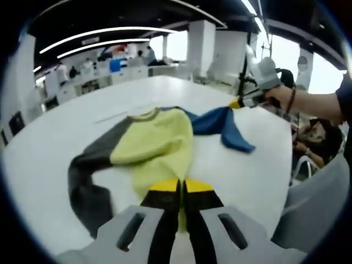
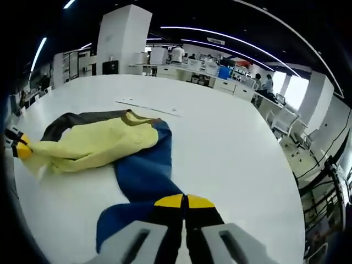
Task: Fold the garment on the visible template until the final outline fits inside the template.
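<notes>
Clearly, the garment (image 1: 157,146) lies on a large white table (image 1: 242,181), and I do not see any container on this table. It is a top with a pale yellow body, one dark grey sleeve (image 1: 88,181) and one blue sleeve (image 1: 225,125). The body is bunched and wrinkled, not flat.

In the left gripper view, the left gripper (image 1: 181,190) rises from the bottom with its yellow-tipped black jaws pressed together on the lower edge of the yellow cloth, so the jaws are narrow and hold the garment. The grey sleeve hangs to the left of these jaws and curls toward the table edge. Far across the table the right gripper (image 1: 237,103) is seen, held by a person's hand (image 1: 278,94), and it pinches the end of the blue sleeve, which is lifted a little from the table.

In the right gripper view, the right gripper (image 2: 184,202) has its jaws closed together on the blue sleeve (image 2: 140,181), which runs from the jaws up to the yellow body (image 2: 96,146). At the left edge the left gripper (image 2: 19,147) touches the far end of the yellow cloth. Beyond the collar a thin marking (image 2: 148,107) lies on the table, near the garment but apart from it; I cannot tell if it is the template.

Desks and people stand in the background office.
</notes>
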Available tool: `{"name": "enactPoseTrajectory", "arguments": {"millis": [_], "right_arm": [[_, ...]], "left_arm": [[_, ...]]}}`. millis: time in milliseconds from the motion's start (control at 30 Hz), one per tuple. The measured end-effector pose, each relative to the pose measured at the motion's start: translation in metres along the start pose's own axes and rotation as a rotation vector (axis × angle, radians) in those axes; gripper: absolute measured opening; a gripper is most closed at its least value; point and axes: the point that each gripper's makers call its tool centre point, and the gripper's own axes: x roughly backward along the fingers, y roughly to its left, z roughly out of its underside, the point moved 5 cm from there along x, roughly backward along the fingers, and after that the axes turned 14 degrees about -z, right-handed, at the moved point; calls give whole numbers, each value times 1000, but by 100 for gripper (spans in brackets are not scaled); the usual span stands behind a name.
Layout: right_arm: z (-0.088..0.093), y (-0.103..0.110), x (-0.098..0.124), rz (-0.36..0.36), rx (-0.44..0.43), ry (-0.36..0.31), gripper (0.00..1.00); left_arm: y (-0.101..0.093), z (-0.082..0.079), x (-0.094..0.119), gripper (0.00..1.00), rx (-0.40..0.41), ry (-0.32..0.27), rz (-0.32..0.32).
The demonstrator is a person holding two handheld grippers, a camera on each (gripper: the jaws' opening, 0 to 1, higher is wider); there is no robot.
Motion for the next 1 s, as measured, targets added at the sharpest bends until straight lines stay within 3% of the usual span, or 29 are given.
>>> {"name": "enactPoseTrajectory", "arguments": {"millis": [533, 1000], "right_arm": [[-3, -46, -3, 68, 58, 74, 0], [-10, -89, -22, 95, 3, 127, 0]], "left_arm": [[6, 7, 10, 0, 54, 46, 3], [6, 13, 9, 0, 64, 83, 25]]}}
